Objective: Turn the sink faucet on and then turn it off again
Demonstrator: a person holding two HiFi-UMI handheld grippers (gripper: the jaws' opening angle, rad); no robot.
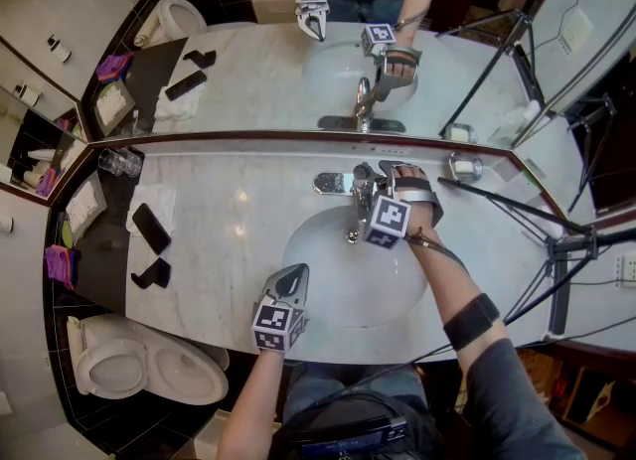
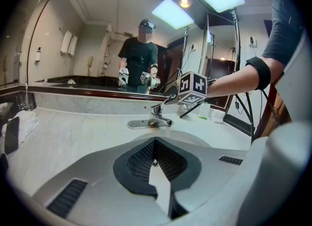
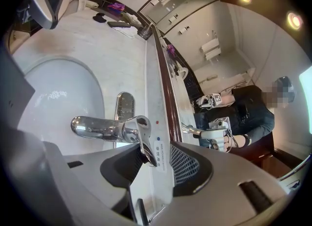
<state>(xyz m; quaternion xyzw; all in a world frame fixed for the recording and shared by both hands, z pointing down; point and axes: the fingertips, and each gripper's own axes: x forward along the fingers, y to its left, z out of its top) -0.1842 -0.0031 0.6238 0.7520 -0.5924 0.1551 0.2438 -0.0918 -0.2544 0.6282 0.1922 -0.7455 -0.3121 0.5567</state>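
Note:
The chrome faucet [image 1: 355,190] stands at the back of the white basin [image 1: 328,279], and no water shows at its spout [image 3: 95,126]. My right gripper [image 1: 371,178] reaches over the faucet from the right. It is open, with the thin lever handle [image 3: 146,153] standing between its jaws, close to the left pad [image 3: 121,167]. My left gripper [image 1: 294,275] hovers over the basin's near side, shut and empty. In the left gripper view its jaws [image 2: 155,160] point at the faucet [image 2: 155,118], and the right gripper [image 2: 169,98] shows at the handle.
Marble counter [image 1: 219,220] surrounds the basin, with a mirror [image 1: 248,71] behind. Two phones [image 1: 151,228] lie on a dark tray at left, near drinking glasses [image 1: 120,161]. A small dish [image 1: 464,166] sits right of the faucet. Tripod legs [image 1: 542,225] stand at right, a toilet [image 1: 149,364] below left.

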